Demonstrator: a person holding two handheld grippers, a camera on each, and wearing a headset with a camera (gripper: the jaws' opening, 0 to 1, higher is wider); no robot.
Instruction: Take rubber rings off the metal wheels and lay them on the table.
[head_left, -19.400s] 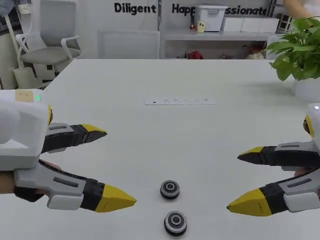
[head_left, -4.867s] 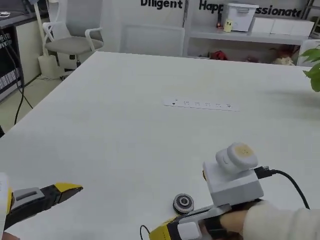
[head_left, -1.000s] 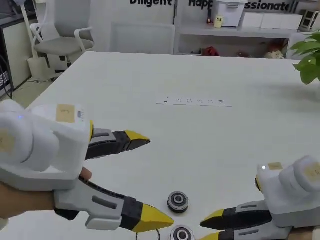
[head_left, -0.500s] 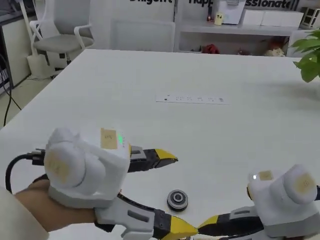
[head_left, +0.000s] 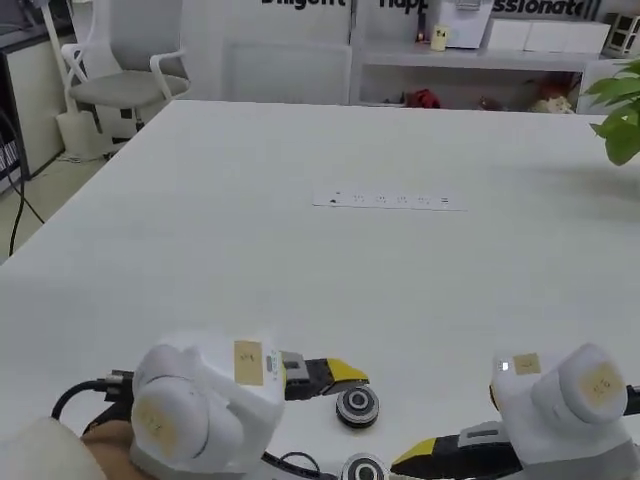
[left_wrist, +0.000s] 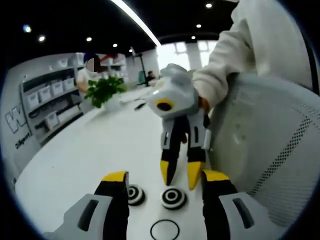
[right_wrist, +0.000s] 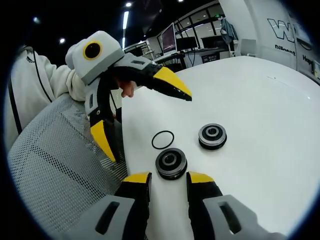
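Two metal wheels sit near the table's front edge, the nearer wheel (right_wrist: 171, 162) just beyond the tips of my right gripper (right_wrist: 169, 178), which is open with nothing between its jaws. The farther wheel (right_wrist: 212, 136) stands a little past it. A loose black rubber ring (right_wrist: 163, 139) lies flat on the table beside them. My left gripper (left_wrist: 165, 176) is open and faces the right gripper (left_wrist: 181, 174), with both wheels (left_wrist: 173, 197) and the ring (left_wrist: 165, 230) between them. In the head view, one left fingertip (head_left: 345, 372) lies beside the farther wheel (head_left: 357, 405).
A strip of sockets (head_left: 388, 200) is set into the white table (head_left: 300, 260) further out. A potted plant (head_left: 622, 115) stands at the far right, and an office chair (head_left: 125, 85) and shelves lie beyond the table. A mesh chair back (right_wrist: 55, 165) is close behind the left gripper.
My left gripper has dropped from raised in front of the camera to low over the table, its tip now next to the farther wheel. The right gripper has barely moved.
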